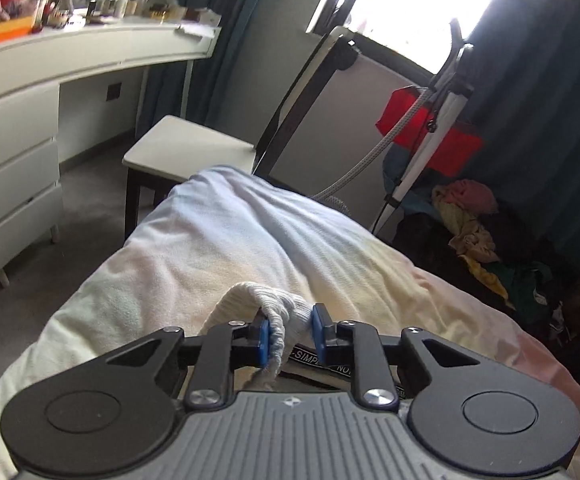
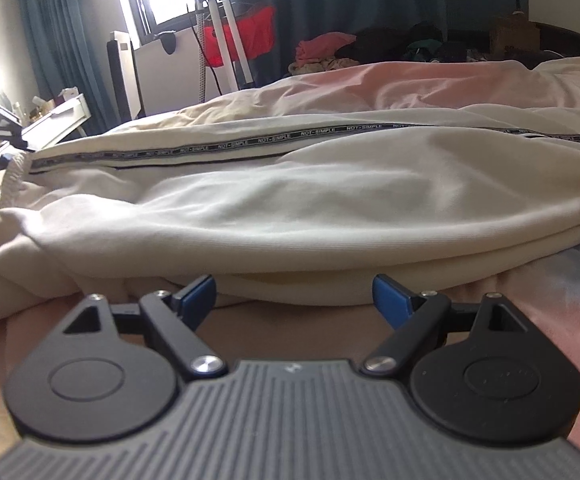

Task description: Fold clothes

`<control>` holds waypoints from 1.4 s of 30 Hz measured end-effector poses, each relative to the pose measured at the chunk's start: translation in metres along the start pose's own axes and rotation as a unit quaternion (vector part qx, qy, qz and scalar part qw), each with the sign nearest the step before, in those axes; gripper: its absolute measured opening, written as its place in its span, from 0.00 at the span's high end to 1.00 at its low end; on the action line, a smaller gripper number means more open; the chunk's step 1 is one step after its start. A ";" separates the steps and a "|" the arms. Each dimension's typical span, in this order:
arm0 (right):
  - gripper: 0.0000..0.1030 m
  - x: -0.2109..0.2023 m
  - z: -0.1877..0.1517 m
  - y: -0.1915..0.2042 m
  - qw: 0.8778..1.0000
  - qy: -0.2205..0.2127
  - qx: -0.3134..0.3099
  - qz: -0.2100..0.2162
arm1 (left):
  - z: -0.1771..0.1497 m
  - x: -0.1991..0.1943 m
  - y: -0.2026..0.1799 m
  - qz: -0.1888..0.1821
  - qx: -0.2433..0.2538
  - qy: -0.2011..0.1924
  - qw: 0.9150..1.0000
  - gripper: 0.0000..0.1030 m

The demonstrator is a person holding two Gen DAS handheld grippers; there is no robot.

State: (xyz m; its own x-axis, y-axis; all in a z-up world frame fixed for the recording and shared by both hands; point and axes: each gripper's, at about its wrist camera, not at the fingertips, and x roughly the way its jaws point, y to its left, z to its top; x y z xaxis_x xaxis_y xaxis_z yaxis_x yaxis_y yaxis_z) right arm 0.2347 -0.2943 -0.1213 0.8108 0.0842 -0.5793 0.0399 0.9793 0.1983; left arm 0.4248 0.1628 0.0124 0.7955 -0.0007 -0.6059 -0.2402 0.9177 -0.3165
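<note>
The left tool (image 1: pixel 290 338) is sitting at the lower centre of its frame, its blue pads (image 1: pixel 263 342) part-way together with the ribbed cuff (image 1: pixel 277 312) bunched between them; one pad is pressing the knit while the other is standing just clear, so whether the grip is truly clamped I cannot tell; the cuff is lifting slightly off the bed (image 1: pixel 217 232). The right tool (image 2: pixel 294 298) is waiting at the bottom centre of its own frame with its pads spread wide apart, gripping nothing, its tips lying just beside the near folded edge of the cream trousers (image 2: pixel 290 208). The trousers are lying lengthwise across the middle of the right view, one leg stacked on the other, the printed side stripe (image 2: pixel 249 142) running from left to upper right; the left tool is showing again at the far left edge. Judging by this, the first lengthwise fold is looking done; the crosswise folds, bringing the cuff end toward the waist, are looking still to come. Farther out, a pile of other clothes (image 2: pixel 322 54) is sitting beyond the bed at the upper centre, seemingly awaiting folding.
</note>
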 end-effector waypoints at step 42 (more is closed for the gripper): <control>0.16 -0.099 -0.019 0.004 0.999 -0.023 0.027 0.040 | -0.187 -0.217 0.200 -0.103 -0.205 0.108 0.967 0.35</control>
State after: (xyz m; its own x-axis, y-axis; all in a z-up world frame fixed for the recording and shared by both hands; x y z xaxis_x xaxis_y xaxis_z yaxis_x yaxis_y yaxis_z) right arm 0.1433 -0.2954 -0.0780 0.8388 0.1523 -0.5226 0.0040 0.9583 0.2856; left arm 0.1005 0.2719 -0.0556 0.7255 -0.2899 -0.6242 -0.3257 0.6543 -0.6825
